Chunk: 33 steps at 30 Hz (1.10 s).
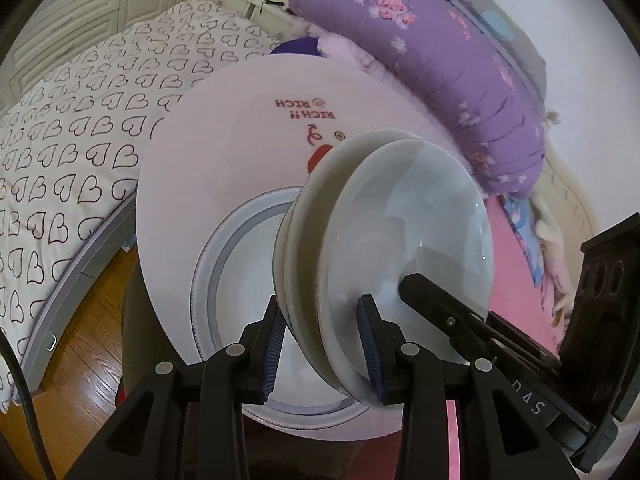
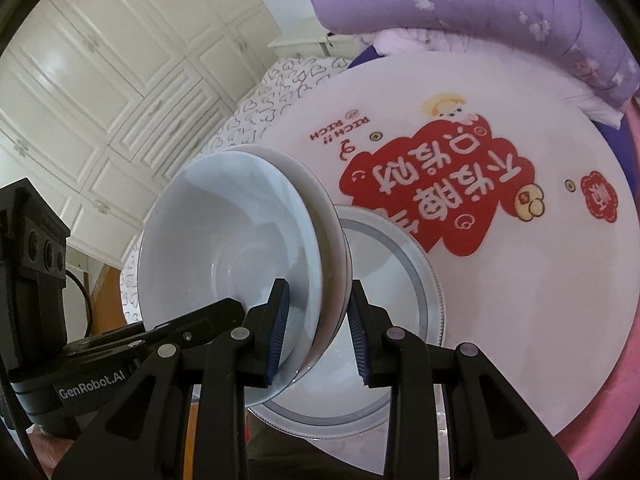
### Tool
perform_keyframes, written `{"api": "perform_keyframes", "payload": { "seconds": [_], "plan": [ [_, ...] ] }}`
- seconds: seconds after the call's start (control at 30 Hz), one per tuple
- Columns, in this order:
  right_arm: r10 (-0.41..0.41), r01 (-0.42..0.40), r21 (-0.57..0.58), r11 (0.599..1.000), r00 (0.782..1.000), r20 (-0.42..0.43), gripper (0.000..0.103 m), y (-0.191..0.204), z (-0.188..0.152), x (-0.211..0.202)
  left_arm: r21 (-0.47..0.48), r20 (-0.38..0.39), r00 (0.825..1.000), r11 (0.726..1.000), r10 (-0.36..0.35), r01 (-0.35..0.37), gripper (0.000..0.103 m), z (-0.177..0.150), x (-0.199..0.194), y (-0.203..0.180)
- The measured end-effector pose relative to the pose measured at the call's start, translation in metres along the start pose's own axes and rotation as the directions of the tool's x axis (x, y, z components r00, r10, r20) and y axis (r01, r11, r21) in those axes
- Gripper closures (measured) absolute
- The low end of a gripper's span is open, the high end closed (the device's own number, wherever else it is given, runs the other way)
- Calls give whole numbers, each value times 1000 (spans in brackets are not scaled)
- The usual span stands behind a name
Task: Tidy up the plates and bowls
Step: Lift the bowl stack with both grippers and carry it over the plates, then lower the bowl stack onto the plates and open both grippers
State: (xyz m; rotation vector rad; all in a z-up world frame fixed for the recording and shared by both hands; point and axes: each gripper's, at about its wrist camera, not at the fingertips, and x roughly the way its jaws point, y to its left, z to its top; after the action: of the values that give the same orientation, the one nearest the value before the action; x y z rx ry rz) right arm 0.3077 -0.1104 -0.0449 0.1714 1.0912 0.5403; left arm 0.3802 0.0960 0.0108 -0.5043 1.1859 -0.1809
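Two nested white bowls (image 1: 400, 216) (image 2: 224, 240) hang tilted on their side above a grey-rimmed plate (image 1: 224, 264) (image 2: 404, 280). The plate lies on a round white table (image 1: 208, 120) (image 2: 520, 320) with a red print. My left gripper (image 1: 323, 348) is shut on the stack's rim, one blue pad inside and one outside. My right gripper (image 2: 318, 336) clamps the opposite rim the same way. In the left wrist view a black finger (image 1: 424, 296) of the right gripper reaches into the bowl. The right wrist view shows a finger (image 2: 200, 318) of the left gripper beside the bowl.
A bed with a heart-patterned cover (image 1: 60, 140) stands left of the table. A rolled purple quilt (image 1: 440, 60) (image 2: 480, 12) lies behind it. White wardrobe doors (image 2: 100, 80) fill the far left. Wooden floor (image 1: 92, 340) shows below the bed, and pink cloth (image 1: 516, 280) to the right.
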Motion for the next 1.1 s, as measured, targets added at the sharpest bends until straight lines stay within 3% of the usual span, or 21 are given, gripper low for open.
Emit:
{"api": "perform_keyframes", "payload": {
  "seconds": [0.5,0.83,0.87,1.03,1.1],
  "plan": [
    [-26,27,17,999,998,-57,74,-12,-7,20,-35,-65,998,999,0,-3,71,12,44,2],
    [-23,26,36,999,997,-74,70,-17,-7,23,14,-75,997,1000,13,-12,69,16,54,-5],
    [-29,32,36,999,997,-73,68,-19,-8,23,26,-76,997,1000,17,-15,67,14,54,-7],
    [5,-3,59,998,999,-39,67,-25,-7,14,69,-27,999,997,45,-43,35,16,50,-12],
    [-3,4,58,998,1000,-17,52,-25,-4,6,65,-15,999,997,36,-35,28,15,48,-12]
  ]
}}
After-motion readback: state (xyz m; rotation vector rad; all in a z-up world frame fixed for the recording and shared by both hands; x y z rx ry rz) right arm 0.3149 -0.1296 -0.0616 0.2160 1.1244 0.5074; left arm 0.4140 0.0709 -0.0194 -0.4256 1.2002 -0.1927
